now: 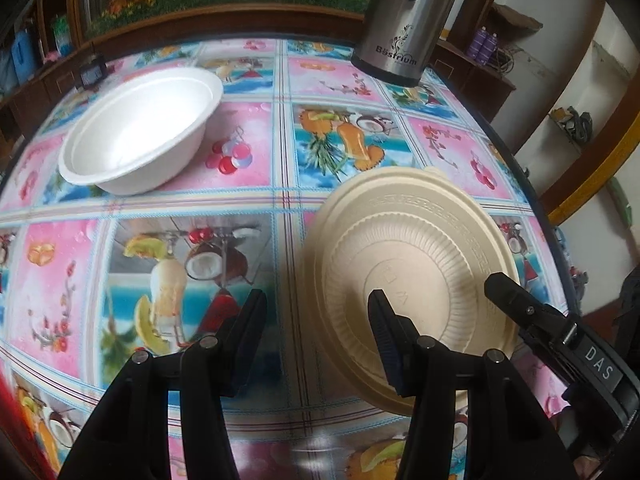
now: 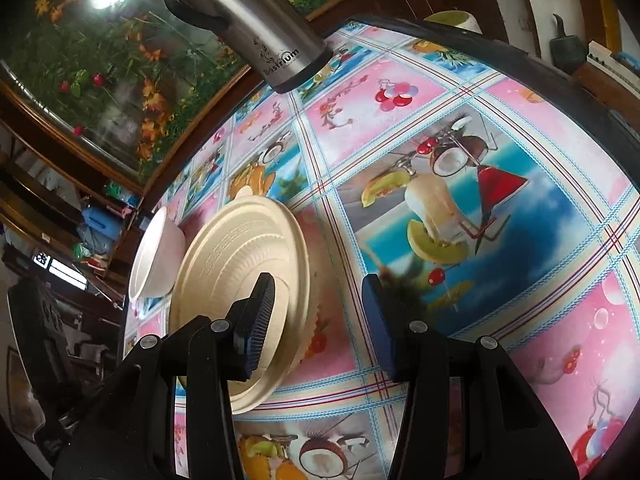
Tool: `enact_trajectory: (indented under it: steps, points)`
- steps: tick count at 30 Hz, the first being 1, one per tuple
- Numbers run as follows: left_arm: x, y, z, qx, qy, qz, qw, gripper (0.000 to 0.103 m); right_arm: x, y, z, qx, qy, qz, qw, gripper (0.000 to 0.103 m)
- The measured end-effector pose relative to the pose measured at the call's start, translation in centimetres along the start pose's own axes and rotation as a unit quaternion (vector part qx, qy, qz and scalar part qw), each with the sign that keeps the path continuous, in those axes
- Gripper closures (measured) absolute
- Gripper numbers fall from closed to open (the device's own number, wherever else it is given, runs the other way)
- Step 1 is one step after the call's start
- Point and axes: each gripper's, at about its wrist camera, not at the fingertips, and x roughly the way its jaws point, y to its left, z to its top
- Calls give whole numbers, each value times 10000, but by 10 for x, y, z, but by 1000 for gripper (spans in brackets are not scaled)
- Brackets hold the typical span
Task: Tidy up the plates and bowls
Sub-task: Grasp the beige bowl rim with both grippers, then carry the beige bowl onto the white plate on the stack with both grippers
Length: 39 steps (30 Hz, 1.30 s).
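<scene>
A stack of cream plates [image 1: 412,256] lies on the table at the right of the left wrist view. It also shows in the right wrist view [image 2: 240,264]. A white foam bowl [image 1: 140,132] sits upright at the far left; it appears behind the plates in the right wrist view [image 2: 154,256]. My left gripper [image 1: 316,308] is open and empty, its right finger over the plate stack. My right gripper [image 2: 318,296] is open, its left finger over the plates' near rim. One right finger [image 1: 516,300] shows at the plates' right edge.
A steel thermos jug [image 1: 404,20] stands at the table's far edge, also in the right wrist view [image 2: 256,28]. The round table [image 1: 160,240] has a colourful fruit-print cloth. Wooden cabinets and a flower-painted panel lie behind.
</scene>
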Motion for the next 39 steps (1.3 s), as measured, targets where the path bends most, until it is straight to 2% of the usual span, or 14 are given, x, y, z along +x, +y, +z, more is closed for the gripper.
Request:
enact_trajectory:
  steps: [2, 4, 8, 13, 16, 18, 19, 23, 25, 28, 37, 39]
  points:
    - [2, 2, -1, -54, 49, -75, 9999, 54, 0, -1, 0, 49, -3, 18, 10000, 58]
    - [2, 3, -1, -64, 52, -117, 9999, 64, 2, 0, -1, 31, 47, 18, 10000, 68]
    - [-3, 4, 0, -97, -105, -165, 9998, 77, 1, 3, -2, -78, 6, 30, 10000, 78]
    - [-3, 5, 1, -83, -106, -263, 9996, 87, 6, 7, -3, -200, 54, 138, 9997, 79]
    - [-1, 3, 1, -27, -19, -443, 9990, 88, 7, 8, -4, -250, 11, 109, 9996, 79]
    - [4, 7, 1, -136, 135, -825, 9964, 90, 8, 6, -3, -247, -7, 58, 9997, 79]
    - [5, 9, 1, -173, 182, -899, 9956, 92, 10, 5, -3, -220, 32, 50, 9997, 79]
    - [2, 10, 1, -133, 80, -786, 9968, 94, 13, -8, -1, 202, 208, 375, 9989, 79]
    - [-1, 7, 1, -42, 1, -644, 9979, 94, 11, -9, -1, 247, 156, 286, 9992, 79]
    - [-1, 9, 1, -77, 27, -667, 9977, 94, 10, -8, -1, 302, 191, 475, 9982, 79]
    - [-1, 17, 3, -209, 79, -624, 9978, 95, -2, -10, 1, 357, 109, 480, 9982, 79]
    - [-2, 17, 3, -226, 68, -645, 9976, 95, -1, -7, 0, 261, 130, 440, 9986, 89]
